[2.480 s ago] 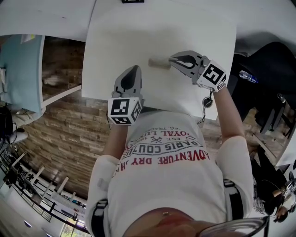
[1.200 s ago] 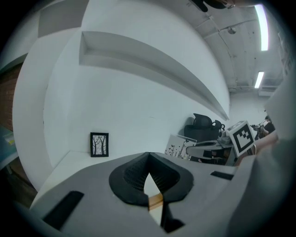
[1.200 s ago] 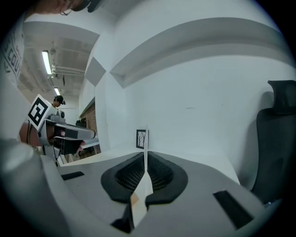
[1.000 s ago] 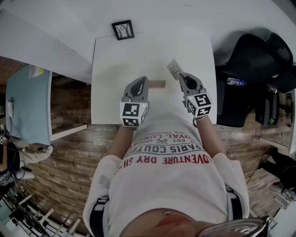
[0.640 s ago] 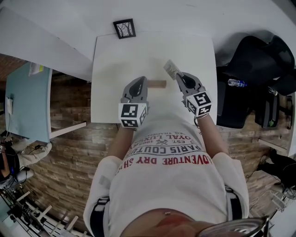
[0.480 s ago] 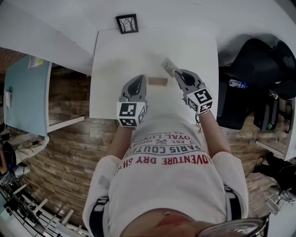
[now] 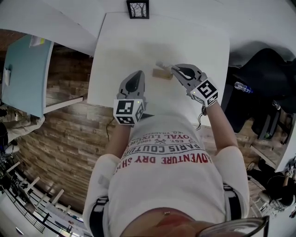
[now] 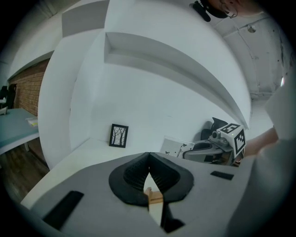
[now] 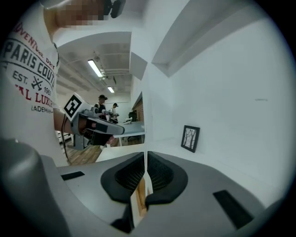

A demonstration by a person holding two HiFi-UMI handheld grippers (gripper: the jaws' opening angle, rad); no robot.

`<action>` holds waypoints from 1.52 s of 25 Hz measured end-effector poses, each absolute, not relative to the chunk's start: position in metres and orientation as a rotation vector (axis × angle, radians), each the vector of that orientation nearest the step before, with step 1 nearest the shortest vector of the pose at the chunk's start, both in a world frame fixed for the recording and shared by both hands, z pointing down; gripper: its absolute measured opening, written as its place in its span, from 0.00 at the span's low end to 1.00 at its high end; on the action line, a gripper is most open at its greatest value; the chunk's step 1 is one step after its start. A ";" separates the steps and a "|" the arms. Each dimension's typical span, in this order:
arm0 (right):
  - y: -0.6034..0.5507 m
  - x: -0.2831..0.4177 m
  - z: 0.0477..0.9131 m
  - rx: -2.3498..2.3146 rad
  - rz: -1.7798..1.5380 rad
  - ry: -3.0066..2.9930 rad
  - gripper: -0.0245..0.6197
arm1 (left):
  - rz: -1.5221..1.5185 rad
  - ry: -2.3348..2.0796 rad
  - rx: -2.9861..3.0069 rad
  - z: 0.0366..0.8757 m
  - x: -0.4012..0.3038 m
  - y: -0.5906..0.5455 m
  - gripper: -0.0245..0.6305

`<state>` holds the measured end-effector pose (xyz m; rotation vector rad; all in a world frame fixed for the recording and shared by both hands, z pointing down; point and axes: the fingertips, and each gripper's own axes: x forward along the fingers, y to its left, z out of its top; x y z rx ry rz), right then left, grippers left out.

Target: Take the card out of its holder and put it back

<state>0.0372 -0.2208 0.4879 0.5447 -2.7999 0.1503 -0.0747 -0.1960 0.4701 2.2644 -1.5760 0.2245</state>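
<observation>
Tongs in the left hand (image 7: 135,77) are nearest the person, pressed together on nothing, with their tips just short of the left end of the wooden holder (image 7: 162,74). The right tongs (image 7: 175,69) are clamped on the card (image 7: 162,65), gripping its right end so it reaches leftward. The holder lies on the white tabletop (image 7: 199,41) with its length running left to right. The card runs much the same way, directly over or just beyond it; I cannot tell whether its lower edge touches the slot. Lowering it in looks like the right hand's job, while the left is close enough to steady the holder. A small picture frame (image 7: 138,9) stands at the tabletop's far edge.
</observation>
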 end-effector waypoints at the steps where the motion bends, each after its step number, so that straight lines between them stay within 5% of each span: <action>1: -0.219 0.035 0.490 0.477 0.138 -2.798 0.09 | 0.226 -1.586 2.251 0.472 -0.075 -0.196 0.08; 16: -0.216 0.025 0.512 0.067 0.149 -2.771 0.09 | 0.222 -1.677 2.104 0.497 -0.088 -0.187 0.08; 38: -0.224 0.025 0.516 0.092 0.194 -2.775 0.09 | 0.275 -1.655 2.107 0.502 -0.087 -0.199 0.08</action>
